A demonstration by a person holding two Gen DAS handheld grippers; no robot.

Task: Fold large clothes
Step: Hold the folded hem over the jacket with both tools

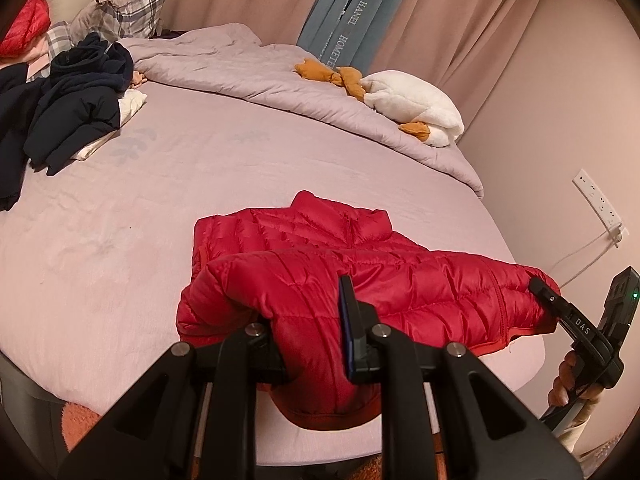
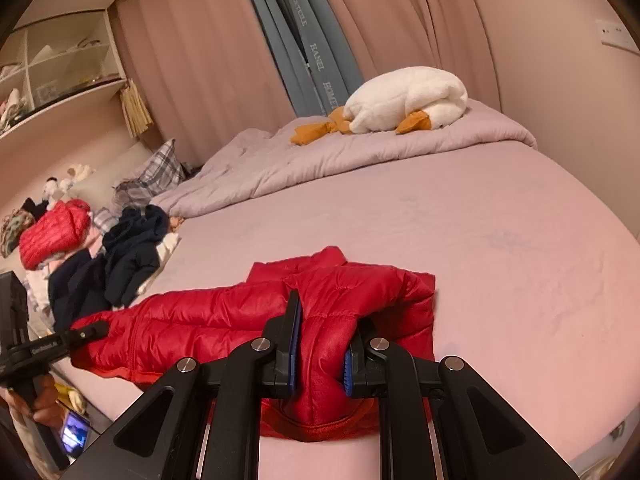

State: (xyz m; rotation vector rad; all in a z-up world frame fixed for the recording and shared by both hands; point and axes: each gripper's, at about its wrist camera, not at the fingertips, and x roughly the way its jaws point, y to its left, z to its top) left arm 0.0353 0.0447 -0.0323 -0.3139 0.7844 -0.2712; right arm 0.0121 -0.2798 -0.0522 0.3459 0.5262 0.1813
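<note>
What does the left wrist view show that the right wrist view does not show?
Only the left wrist view shows a wall socket with a white cable. Only the right wrist view shows wall shelves and a lit phone screen. Both show the red puffer jacket on the bed, pinched by the left tongs and the right tongs, and the white plush goose.

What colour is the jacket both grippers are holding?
Red, quilted puffer jacket; clearest in the right wrist view.
</note>
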